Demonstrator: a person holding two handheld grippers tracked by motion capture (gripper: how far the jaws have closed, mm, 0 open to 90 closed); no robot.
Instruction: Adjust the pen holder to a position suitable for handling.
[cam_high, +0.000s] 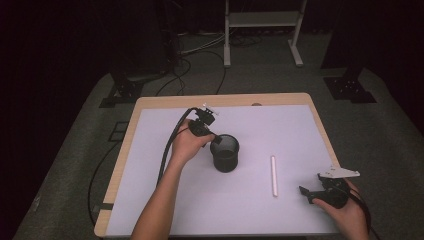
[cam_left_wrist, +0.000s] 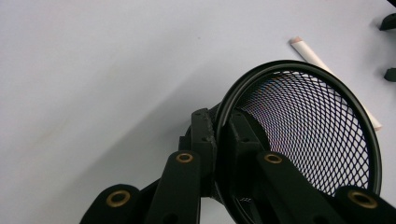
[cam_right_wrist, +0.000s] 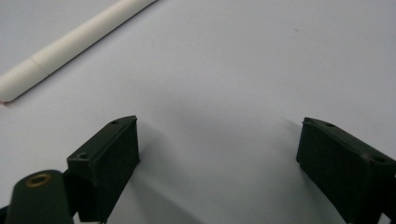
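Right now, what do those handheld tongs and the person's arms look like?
Both tongs, left and right, are black with blocky jaws and brass-coloured pivot pins. A black cable trails from the left; a grey three-cornered plate tops the right. The forearms are bare, without sleeves.

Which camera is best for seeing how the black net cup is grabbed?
The left gripper view: the left gripper pinches the mesh cup by its rim, one jaw inside, one outside. The high view shows the cup whole but small.
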